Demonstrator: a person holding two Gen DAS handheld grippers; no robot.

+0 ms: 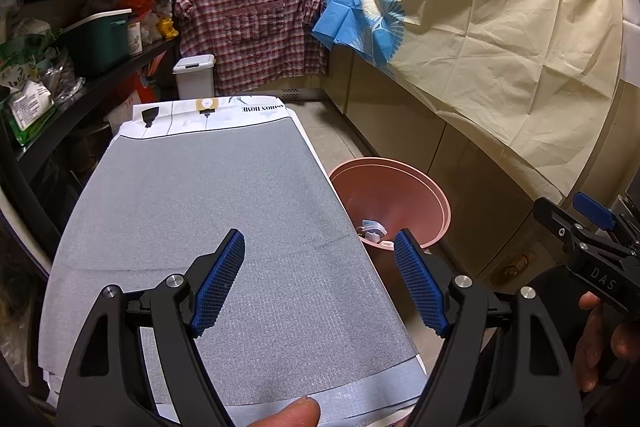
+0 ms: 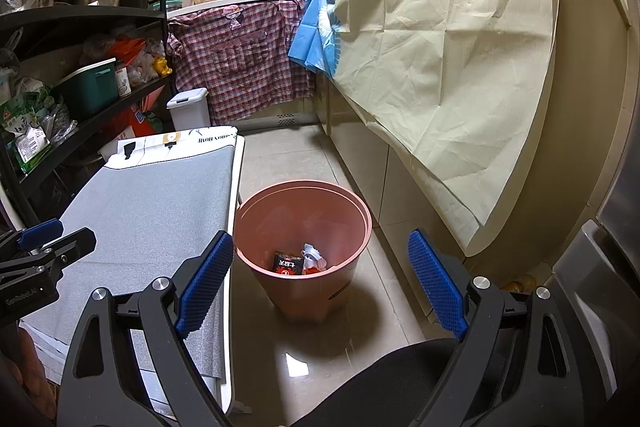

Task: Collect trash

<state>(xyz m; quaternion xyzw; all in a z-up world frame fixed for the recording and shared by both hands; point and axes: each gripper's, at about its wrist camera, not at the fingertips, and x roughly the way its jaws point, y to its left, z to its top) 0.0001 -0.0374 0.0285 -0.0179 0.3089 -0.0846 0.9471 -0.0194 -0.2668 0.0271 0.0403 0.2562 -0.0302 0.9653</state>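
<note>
Standing of the scene: both grippers hang with nothing in them in a narrow kitchen, one over the table and one over the floor by the bin.
Left gripper (image 1: 320, 281): its jaws are wide apart and hold nothing; it hangs above the gray mat (image 1: 224, 211) of the table (image 1: 421, 363), near the table's right edge.
Right gripper (image 2: 320, 283): its jaws are also wide apart and hold nothing; it points down toward the pink bin (image 2: 304, 239) on the tiled floor (image 2: 280, 163).
Pink bin: it stands upright on the floor, just beside the right edge of the table, between the table and the cabinets.
Trash: it lies at the bottom of the bin, a dark packet with red print (image 2: 287, 263) and, touching it on the right, a crumpled white piece (image 2: 314, 255); from the left wrist view only a little white trash shows inside the bin.
Mat: its surface is bare.
Person: a fingertip (image 1: 286, 413) shows at the lower edge of the left view.
Background: a plaid shirt (image 1: 252, 27) hangs from the far counter, a cream cloth (image 2: 440, 47) covers the right counter, and a small white lidded bin (image 1: 195, 75) stands below the shirt.
</note>
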